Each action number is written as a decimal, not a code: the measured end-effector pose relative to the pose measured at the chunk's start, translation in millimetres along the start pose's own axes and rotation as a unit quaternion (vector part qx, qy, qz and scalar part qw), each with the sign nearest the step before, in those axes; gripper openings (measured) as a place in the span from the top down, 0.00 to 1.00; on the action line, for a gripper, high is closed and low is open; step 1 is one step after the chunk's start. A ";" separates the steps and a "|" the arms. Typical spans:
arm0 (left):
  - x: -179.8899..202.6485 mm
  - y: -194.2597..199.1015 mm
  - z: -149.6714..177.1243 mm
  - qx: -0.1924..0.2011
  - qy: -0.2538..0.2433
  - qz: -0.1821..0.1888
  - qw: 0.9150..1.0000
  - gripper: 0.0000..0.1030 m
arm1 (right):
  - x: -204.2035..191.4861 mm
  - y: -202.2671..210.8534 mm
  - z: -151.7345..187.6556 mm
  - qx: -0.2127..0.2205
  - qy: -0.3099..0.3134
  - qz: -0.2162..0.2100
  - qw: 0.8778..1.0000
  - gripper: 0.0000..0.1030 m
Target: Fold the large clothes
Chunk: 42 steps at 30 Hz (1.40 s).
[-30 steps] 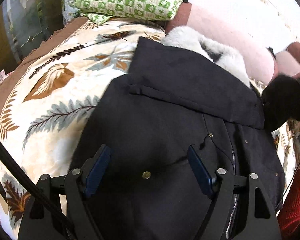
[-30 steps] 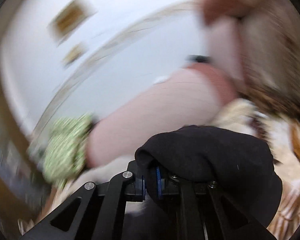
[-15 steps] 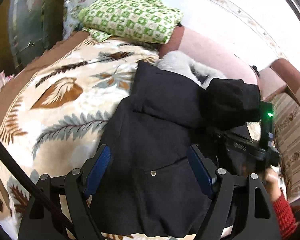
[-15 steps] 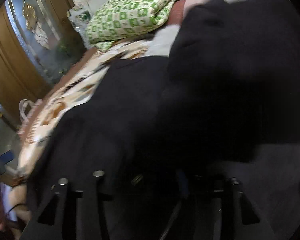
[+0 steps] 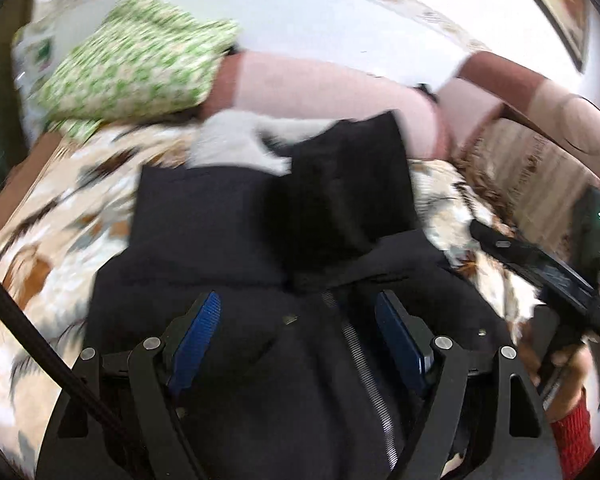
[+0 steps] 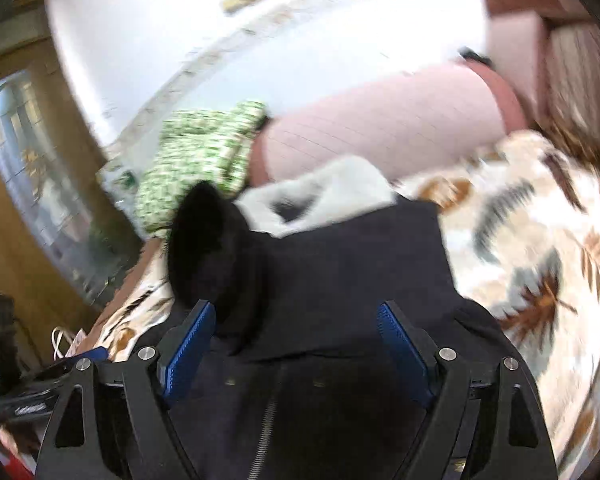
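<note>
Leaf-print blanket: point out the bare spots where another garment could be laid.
Bare leaf-print blanket lies right of the black coat, toward the sofa arm, and a strip lies left of it below the green checked cushion. The middle is crowded by the coat and its fur collar.

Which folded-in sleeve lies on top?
The right sleeve of the black coat; it crosses over the left sleeve, nearer the white fur collar.

A bed covered by a cream blanket (image 5: 44, 248) printed with brown and grey leaves meets a padded pink headboard (image 5: 324, 84). A green-and-white checked pillow (image 5: 136, 64) rests against it. The wall (image 6: 260, 40) behind is white, beside a wooden door (image 6: 12, 240) with patterned glass.
</note>
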State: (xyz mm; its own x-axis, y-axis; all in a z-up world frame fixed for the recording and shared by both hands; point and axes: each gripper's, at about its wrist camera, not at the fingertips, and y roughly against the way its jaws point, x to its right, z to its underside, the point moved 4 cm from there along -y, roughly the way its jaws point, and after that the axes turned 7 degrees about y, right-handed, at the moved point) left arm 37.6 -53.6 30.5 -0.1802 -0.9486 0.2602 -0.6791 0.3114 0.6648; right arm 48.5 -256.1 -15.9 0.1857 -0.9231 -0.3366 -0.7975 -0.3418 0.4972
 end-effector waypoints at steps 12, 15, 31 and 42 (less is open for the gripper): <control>78.3 -92.8 -24.8 0.052 -0.161 -0.142 0.975 0.44 | 50.1 9.8 -15.4 0.023 -0.065 0.040 0.997 0.16; 43.9 -100.2 -55.6 0.018 -0.082 -0.132 0.988 0.70 | 53.2 9.5 -14.7 0.020 -0.059 0.056 0.996 0.16; -197.0 -92.5 -42.3 -0.039 0.225 -0.192 0.954 0.46 | 60.5 -27.9 -3.5 -0.027 -0.069 0.073 0.995 0.16; -188.0 -123.6 -55.5 -0.029 0.185 -0.205 0.961 0.36 | 81.5 -98.1 7.4 -0.081 -0.049 0.129 0.987 0.16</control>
State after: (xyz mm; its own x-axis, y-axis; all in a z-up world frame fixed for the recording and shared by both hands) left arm 194.9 89.4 -61.8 0.3663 -0.9103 0.1927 -0.5962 -0.0706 0.7997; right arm 137.6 -296.5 -98.1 -0.0749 -0.9645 -0.2532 -0.7073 -0.1276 0.6953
